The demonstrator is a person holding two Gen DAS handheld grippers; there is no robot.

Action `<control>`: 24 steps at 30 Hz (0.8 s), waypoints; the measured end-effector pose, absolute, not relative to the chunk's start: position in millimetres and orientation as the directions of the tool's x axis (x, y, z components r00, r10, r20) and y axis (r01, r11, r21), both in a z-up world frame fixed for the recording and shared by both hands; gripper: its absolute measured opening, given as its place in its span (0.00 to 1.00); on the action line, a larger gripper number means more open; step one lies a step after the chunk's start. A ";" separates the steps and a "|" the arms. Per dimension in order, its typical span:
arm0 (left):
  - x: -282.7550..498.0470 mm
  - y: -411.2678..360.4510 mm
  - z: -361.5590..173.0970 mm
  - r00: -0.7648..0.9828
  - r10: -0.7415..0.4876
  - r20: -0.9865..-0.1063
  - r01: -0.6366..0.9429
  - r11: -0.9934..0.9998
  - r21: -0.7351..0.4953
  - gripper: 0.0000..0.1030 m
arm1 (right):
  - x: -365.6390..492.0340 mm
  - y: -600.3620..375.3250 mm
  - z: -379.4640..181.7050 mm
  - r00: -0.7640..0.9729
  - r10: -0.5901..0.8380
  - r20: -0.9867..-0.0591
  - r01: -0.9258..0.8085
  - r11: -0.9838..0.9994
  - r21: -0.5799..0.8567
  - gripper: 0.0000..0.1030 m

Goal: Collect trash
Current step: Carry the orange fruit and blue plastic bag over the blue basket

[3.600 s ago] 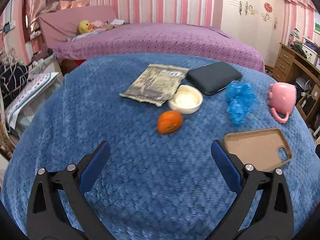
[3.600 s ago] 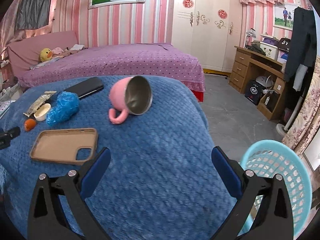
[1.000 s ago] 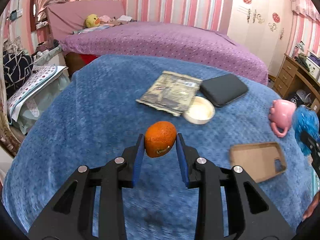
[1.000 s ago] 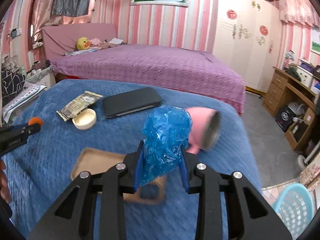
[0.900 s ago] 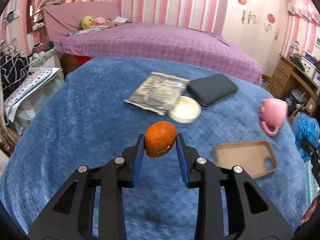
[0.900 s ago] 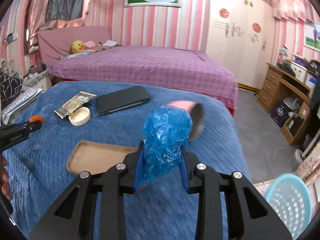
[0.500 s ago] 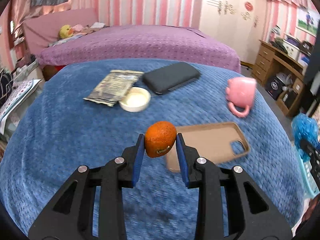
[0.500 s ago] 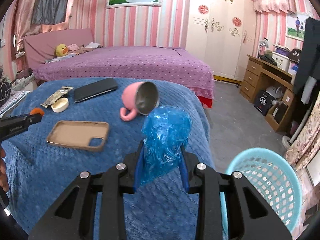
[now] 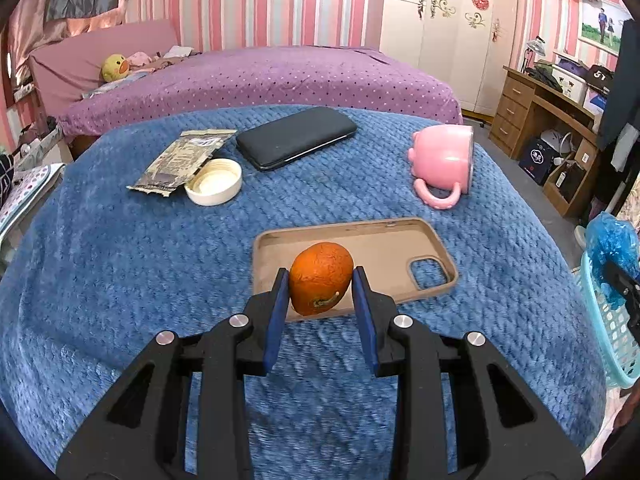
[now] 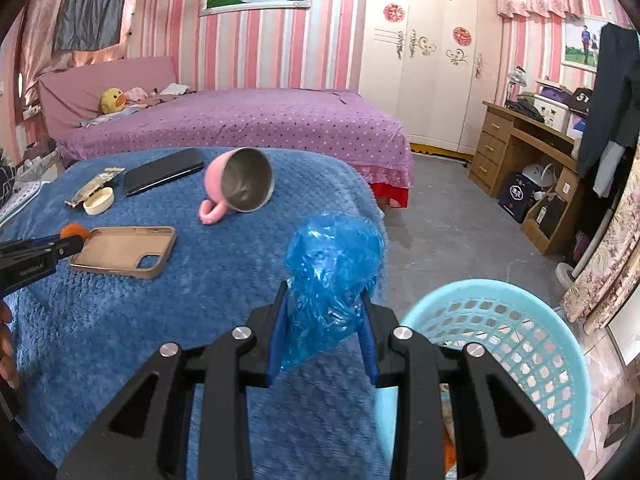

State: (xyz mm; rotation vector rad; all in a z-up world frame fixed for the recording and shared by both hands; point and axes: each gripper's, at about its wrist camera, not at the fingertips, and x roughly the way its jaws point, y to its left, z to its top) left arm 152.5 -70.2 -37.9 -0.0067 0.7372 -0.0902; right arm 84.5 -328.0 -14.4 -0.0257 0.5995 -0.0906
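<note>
At lower centre of the left wrist view, the left gripper [image 9: 321, 285] is recorded with both blue pads pressed against an orange [image 9: 321, 278], which is held clear of the blue blanket [image 9: 120, 264]. Directly behind the orange in that frame, a tan phone case [image 9: 384, 248] is laid open side up on the blanket. At upper centre, a black phone [image 9: 296, 137] is listed; to its left, a crumpled foil wrapper [image 9: 182, 160] and a white lid [image 9: 214, 182], the lid touching the wrapper's near edge. At right of centre, a pink mug [image 9: 444, 160] is laid on its side, handle toward the camera.

At lower centre of the right wrist view, the right gripper [image 10: 324, 312] is recorded closed on a crumpled blue plastic bag [image 10: 332, 272], held at the blanket's right-hand edge. At lower right of that frame, a light blue mesh basket [image 10: 520, 320] is set on the floor just beside the blanket's edge; part of its rim is hidden behind the gripper body. At far left of the same frame, the left gripper with the orange is seen beside the phone case. At upper centre, a purple bed [image 10: 248, 124] is noted.
</note>
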 end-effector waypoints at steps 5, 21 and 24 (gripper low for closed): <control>144.3 -91.1 -34.6 0.751 -0.099 -0.653 0.116 0.993 -0.017 0.30 | 74.8 -356.9 -13.7 0.819 -0.122 -0.560 0.122 0.992 -0.037 0.31; 129.9 -122.3 -34.8 0.761 -0.189 -0.621 0.206 0.978 -0.045 0.30 | 58.1 -428.7 -12.0 0.801 -0.214 -0.560 0.230 0.972 -0.043 0.31; 128.2 -132.9 -32.2 0.772 -0.184 -0.609 0.211 0.977 -0.028 0.30 | 56.2 -439.7 -13.7 0.794 -0.229 -0.564 0.240 0.969 -0.057 0.31</control>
